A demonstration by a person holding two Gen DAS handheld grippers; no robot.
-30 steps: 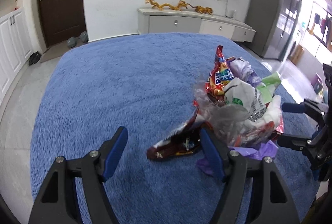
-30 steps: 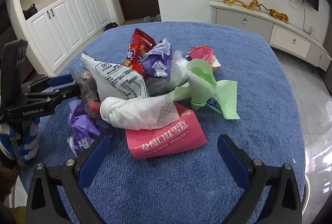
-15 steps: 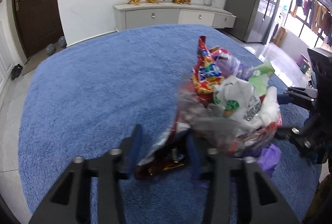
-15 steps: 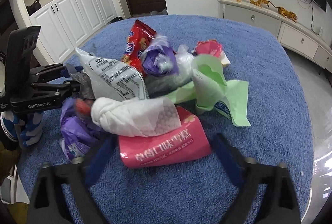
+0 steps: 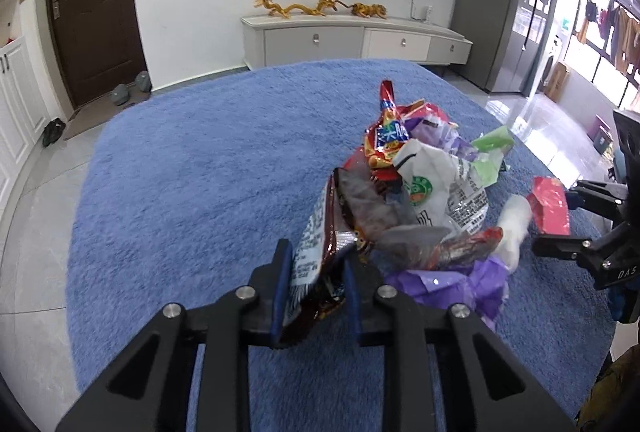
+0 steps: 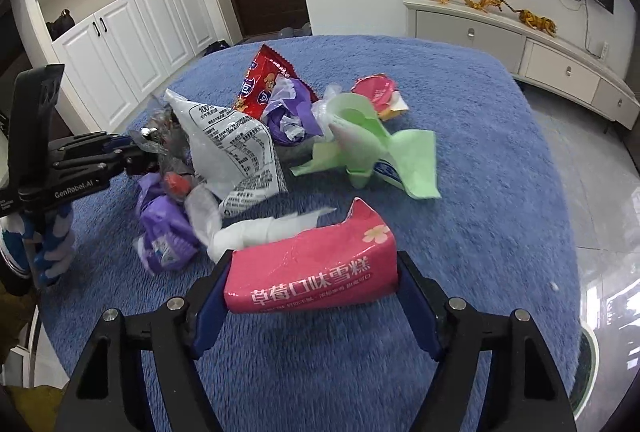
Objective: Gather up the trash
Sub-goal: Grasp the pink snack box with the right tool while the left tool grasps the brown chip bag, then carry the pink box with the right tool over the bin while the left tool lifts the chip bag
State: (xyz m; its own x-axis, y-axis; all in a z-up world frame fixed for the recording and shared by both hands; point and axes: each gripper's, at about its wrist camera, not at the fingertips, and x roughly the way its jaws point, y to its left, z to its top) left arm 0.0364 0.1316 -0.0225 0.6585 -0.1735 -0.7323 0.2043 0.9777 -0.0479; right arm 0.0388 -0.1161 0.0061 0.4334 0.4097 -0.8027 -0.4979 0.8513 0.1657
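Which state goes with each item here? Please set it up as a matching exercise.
Items:
1. pink wrapper
2. dark snack bag
3. green paper
4. purple bag

States:
A. lying loose, far side of pile
B. between right claw pads
C. on carpet below left claw
D. between left claw pads

Pairs: 1-B, 2-D, 3-A, 4-C

The left gripper (image 5: 314, 282) points down, and its blue pads are closing on a dark shiny snack wrapper (image 5: 320, 244). The right gripper (image 6: 310, 298) points down too, its jaws closing on a pink plastic packet (image 6: 316, 274).
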